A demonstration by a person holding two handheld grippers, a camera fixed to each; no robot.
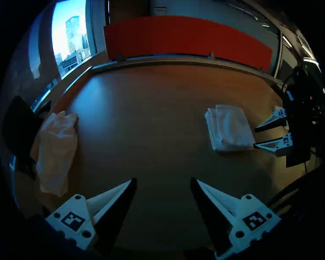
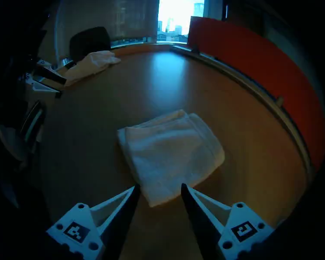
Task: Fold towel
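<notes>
- Right gripper view showed the white terry towel (image 2: 171, 154) folded into a thick rectangle, flat on the brown wooden table (image 2: 97, 112).
- Above that table, right gripper (image 2: 158, 190) and left gripper (image 1: 162, 186) each held fingers apart, empty.

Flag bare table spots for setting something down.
Widest bare patch: table centre, between the crumpled cloth and the folded towel, back to the red divider. Crowded at the towel's near edge, where the right gripper sits open.
</notes>
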